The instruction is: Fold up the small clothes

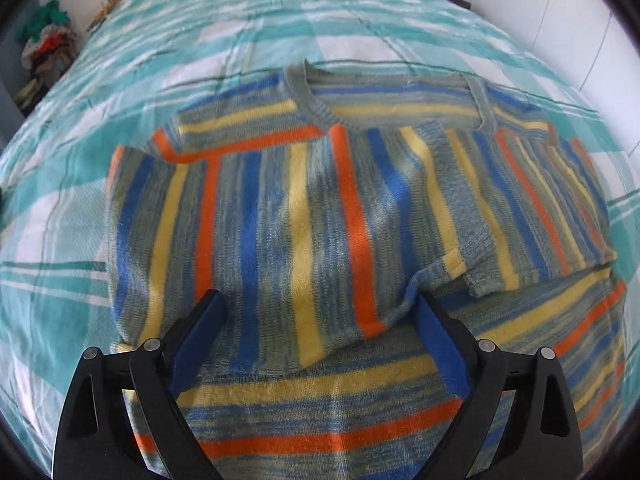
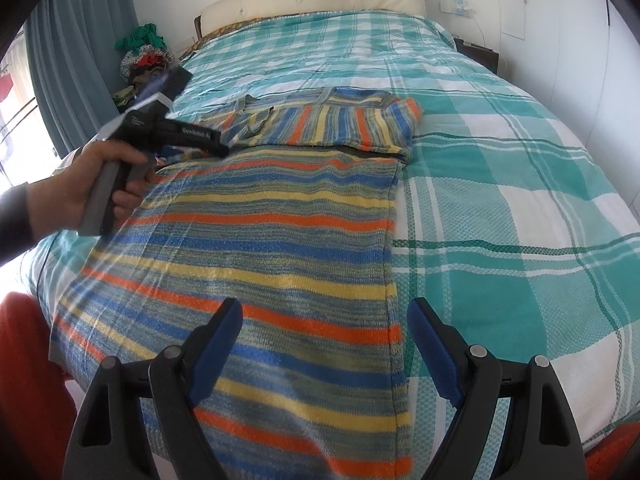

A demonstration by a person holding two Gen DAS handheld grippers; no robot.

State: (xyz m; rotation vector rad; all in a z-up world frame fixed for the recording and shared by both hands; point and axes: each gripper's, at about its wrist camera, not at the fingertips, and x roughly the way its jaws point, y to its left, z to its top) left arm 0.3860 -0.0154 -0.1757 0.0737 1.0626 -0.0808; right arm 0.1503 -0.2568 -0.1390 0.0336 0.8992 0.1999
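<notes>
L gripper (image 2: 160,96) motion-blurred in right view, sweater (image 2: 248,264) hem cut off by frame bottom

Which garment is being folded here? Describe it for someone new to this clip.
Start at the bed with its teal-and-white checked cover. On its left half lies a striped knitted sweater banded orange, blue and yellow, sleeves folded across its chest. Nothing else lies on the cover.
</notes>
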